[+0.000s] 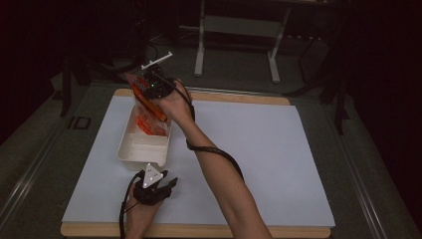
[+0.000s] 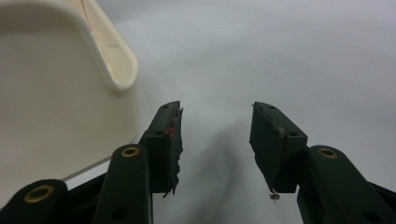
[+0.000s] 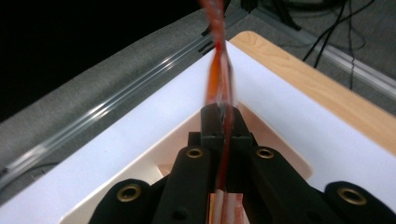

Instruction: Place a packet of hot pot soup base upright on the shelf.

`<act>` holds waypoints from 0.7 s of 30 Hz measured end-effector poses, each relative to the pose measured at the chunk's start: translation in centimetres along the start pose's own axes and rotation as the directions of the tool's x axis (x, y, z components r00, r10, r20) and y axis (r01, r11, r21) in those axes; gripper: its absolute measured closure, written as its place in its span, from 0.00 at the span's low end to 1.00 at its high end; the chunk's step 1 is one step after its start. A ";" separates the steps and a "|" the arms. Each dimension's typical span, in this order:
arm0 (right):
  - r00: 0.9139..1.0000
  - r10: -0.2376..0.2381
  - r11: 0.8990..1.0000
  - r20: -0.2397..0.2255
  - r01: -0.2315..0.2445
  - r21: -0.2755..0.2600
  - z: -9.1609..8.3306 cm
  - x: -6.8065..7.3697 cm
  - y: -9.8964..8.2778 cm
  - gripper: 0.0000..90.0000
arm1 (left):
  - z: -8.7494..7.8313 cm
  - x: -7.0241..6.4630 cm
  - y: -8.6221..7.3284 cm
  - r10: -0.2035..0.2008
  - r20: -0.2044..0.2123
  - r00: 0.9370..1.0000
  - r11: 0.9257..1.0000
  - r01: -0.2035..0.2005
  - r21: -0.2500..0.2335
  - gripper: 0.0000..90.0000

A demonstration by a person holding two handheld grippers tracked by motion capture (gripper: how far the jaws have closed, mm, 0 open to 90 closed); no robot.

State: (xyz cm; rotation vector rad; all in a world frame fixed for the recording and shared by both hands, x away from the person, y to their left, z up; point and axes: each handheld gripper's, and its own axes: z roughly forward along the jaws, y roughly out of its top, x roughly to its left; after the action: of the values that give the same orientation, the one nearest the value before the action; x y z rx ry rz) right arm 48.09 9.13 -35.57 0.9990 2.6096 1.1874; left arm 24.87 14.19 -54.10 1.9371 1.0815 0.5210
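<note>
In the right gripper view, the two black jaws of the right gripper (image 3: pixel 223 122) are seen pressed together on a thin orange and clear packet (image 3: pixel 219 79), which is clamped edge-on between the pads. Its upper end is blurred and cut off at the top edge, and any print on it cannot be read. In the high view the same packet (image 1: pixel 149 102) is held tilted over the far end of a cream tray (image 1: pixel 130 153), and more orange packets (image 1: pixel 145 125) are made out lying inside that tray; their number cannot be told.

The jaws of the left gripper (image 2: pixel 217 140) are held apart with nothing between them, and only white table sheet (image 2: pixel 280 56) is seen past them. The rounded corner of the tray (image 2: pixel 116 74) is seen just beside the left jaw, whether touching it cannot be told. In the high view the left gripper (image 1: pixel 154 186) is placed at the near end of the tray, its jaw tips being hidden under its grey plate.
</note>
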 end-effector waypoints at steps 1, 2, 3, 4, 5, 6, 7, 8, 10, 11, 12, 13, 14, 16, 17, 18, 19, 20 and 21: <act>1.000 0.006 1.000 -0.005 -0.006 0.003 0.3 -0.1 0.0 1.00 | 0.0 0.0 0.0 0.000 0.000 1.000 1.000 0.000 0.000 0.59; 1.000 0.006 1.000 -0.005 -0.006 0.003 0.3 -0.1 0.0 1.00 | 0.0 0.0 0.0 0.000 0.000 1.000 1.000 0.000 0.000 0.59; 1.000 0.021 1.000 -0.014 -0.021 0.002 0.8 -0.2 -0.2 1.00 | 0.0 0.0 0.0 0.000 0.001 1.000 1.000 0.000 0.001 0.59; 1.000 0.021 1.000 -0.014 -0.021 0.002 0.8 -0.2 -0.2 1.00 | 0.0 0.0 0.0 -0.001 0.002 1.000 1.000 0.001 -0.002 0.59; 1.000 0.026 1.000 -0.012 -0.026 0.001 1.3 -0.2 -0.4 1.00 | 0.0 0.0 0.0 -0.001 0.002 1.000 1.000 0.001 -0.002 0.59; 1.000 0.030 1.000 -0.008 -0.030 0.001 1.5 -0.2 -0.5 1.00 | 0.0 0.0 0.0 -0.001 0.001 1.000 1.000 0.001 -0.001 0.59; 0.999 0.034 0.999 -0.003 -0.034 0.001 1.6 -0.1 -0.6 1.00 | 0.0 0.0 0.0 -0.001 0.001 1.000 1.000 0.001 -0.003 0.59; 0.999 0.032 0.999 0.005 -0.032 0.004 1.7 -0.1 -0.7 1.00 | 0.0 0.0 0.0 -0.001 0.001 1.000 1.000 0.001 -0.003 0.59; 1.000 0.023 1.000 0.019 -0.023 0.014 1.8 -0.1 -0.7 1.00 | 0.0 0.0 0.0 0.001 0.000 1.000 1.000 -0.001 -0.001 0.59; 0.999 0.028 1.000 0.040 -0.029 0.013 1.7 -0.1 -0.8 1.00 | 0.0 0.0 0.0 0.002 0.000 1.000 1.000 -0.002 -0.002 0.59; 0.999 0.028 1.000 0.040 -0.029 0.013 1.7 -0.1 -0.8 1.00 | 0.0 0.0 0.0 0.001 0.000 1.000 1.000 -0.001 -0.002 0.59; 0.999 0.033 0.999 0.041 -0.034 0.008 1.6 -0.2 -0.8 1.00 | 0.0 0.0 0.0 0.001 0.000 1.000 1.000 -0.001 -0.001 0.59; 0.999 0.034 0.999 0.040 -0.034 0.001 1.4 -0.3 -0.8 1.00 | 0.0 0.0 0.0 0.001 0.000 1.000 1.000 -0.001 -0.001 0.59; 0.998 0.020 1.000 0.056 -0.020 -0.013 1.1 -0.2 -0.8 0.97 | 0.0 0.0 0.0 0.001 0.000 1.000 1.000 -0.001 -0.001 0.59; 0.998 0.012 1.000 0.067 -0.011 -0.019 0.9 -0.1 -0.9 0.94 | 0.0 0.0 0.0 0.002 -0.001 1.000 1.000 -0.002 0.000 0.59; 0.998 0.012 1.000 0.065 -0.010 -0.025 0.7 0.0 -0.9 0.94 | 0.0 0.0 0.0 0.001 -0.001 1.000 1.000 -0.001 0.001 0.59; 0.997 0.005 1.000 0.074 -0.003 -0.030 0.5 0.1 -1.0 0.91 | 0.0 0.0 0.0 0.000 -0.001 1.000 1.000 0.000 -0.001 0.59; 0.997 -0.004 0.999 0.082 0.007 -0.035 0.3 0.2 -1.0 0.89 | 0.0 0.0 0.0 0.000 -0.001 1.000 1.000 0.000 0.000 0.59; 0.997 -0.004 0.999 0.082 0.007 -0.035 0.3 0.2 -1.0 0.89 | 0.0 0.0 0.0 0.000 -0.001 1.000 1.000 0.000 0.000 0.59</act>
State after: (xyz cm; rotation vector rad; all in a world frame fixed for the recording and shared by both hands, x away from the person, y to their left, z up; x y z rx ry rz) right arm 47.45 8.95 -36.44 1.0114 2.5182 1.1622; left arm 24.86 14.14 -54.11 1.9367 1.0823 0.5218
